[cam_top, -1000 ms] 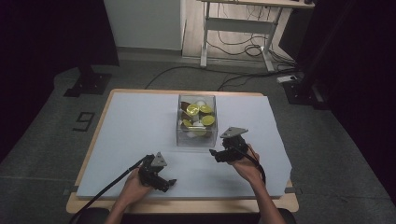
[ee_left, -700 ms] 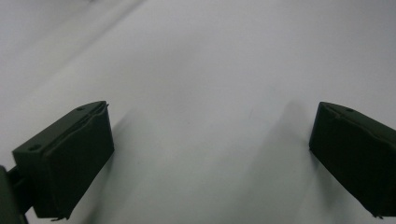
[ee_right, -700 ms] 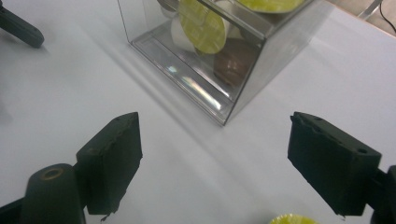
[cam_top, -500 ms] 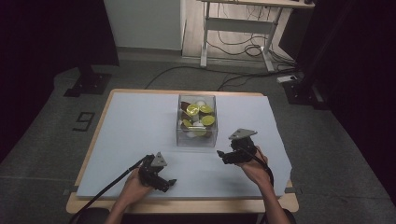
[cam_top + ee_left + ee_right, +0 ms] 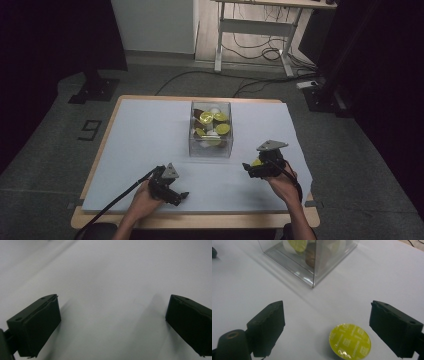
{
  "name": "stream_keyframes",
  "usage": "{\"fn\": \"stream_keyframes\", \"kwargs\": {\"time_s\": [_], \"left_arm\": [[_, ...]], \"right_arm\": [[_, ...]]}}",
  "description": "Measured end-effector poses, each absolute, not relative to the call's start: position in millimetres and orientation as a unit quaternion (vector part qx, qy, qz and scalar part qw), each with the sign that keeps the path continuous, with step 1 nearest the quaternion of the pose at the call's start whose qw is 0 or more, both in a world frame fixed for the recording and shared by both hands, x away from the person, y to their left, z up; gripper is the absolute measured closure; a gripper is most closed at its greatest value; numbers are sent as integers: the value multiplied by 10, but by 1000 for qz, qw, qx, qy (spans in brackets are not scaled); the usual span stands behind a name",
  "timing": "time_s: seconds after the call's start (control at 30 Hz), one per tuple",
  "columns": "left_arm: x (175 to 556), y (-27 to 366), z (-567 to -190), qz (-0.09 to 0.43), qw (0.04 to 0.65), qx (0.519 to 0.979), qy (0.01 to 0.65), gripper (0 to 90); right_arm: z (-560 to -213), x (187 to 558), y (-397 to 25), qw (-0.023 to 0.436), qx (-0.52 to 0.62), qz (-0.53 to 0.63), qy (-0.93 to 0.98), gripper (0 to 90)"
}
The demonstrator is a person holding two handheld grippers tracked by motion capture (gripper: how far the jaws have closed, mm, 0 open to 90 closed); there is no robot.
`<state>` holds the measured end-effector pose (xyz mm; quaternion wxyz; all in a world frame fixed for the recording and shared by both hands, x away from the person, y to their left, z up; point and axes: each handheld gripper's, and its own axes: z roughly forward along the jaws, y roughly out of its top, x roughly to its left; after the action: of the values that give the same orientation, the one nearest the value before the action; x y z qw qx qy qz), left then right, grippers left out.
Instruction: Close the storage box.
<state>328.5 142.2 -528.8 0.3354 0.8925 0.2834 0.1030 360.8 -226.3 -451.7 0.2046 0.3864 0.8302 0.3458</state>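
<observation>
The right gripper [image 5: 327, 327] has its two black jaws spread wide apart, and they hold nothing. Between them, closer to the right jaw, a yellow-green capsule [image 5: 350, 341] lies on the white sheet [image 5: 387, 277] with its foil lid up; it touches neither jaw. In the high view the same capsule [image 5: 256, 162] shows as a small yellow spot just beside the right gripper [image 5: 260, 169], near the right part of the table's front edge. The right hand [image 5: 282, 180] holds this gripper from behind, and the grey three-cornered plate sits on top of it.

Ahead of the right gripper stands a clear plastic box [image 5: 317, 262], its near corner pointing toward the jaws. Inside it are more capsules [image 5: 212, 125], some yellow-green, some white and some brown. In the high view the box [image 5: 211, 147] stands about at the middle of the table, a little toward the far edge, apart from both grippers.

The left gripper [image 5: 112, 315] is also wide open and holds nothing; between its jaws is only bare white sheet. In the high view it [image 5: 172, 192] rests low over the sheet near the front edge, left of the middle, held by the left hand [image 5: 145, 200], with its cable trailing toward the front left corner of the table [image 5: 100, 220].
</observation>
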Motion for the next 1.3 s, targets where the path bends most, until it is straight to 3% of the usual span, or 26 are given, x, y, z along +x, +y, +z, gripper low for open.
{"fn": "stream_keyframes", "kwargs": {"time_s": [0.2, 0.73, 1.2, 1.3], "left_arm": [[3285, 1423, -5287, 103, 335, 893, 283, 0], [3284, 1422, -5289, 103, 335, 893, 283, 0], [3283, 1421, -5290, 104, 336, 892, 284, 0], [3282, 1422, -5290, 104, 336, 892, 284, 0]], "right_arm": [[-4595, 3577, -2413, 200, 404, 340, 825, 3], [-4834, 3483, -2675, 207, 418, 315, 826, 0], [-5259, 3480, -2719, 147, 437, 308, 833, 0], [-5307, 3448, -2725, 160, 433, 315, 829, 0]]}}
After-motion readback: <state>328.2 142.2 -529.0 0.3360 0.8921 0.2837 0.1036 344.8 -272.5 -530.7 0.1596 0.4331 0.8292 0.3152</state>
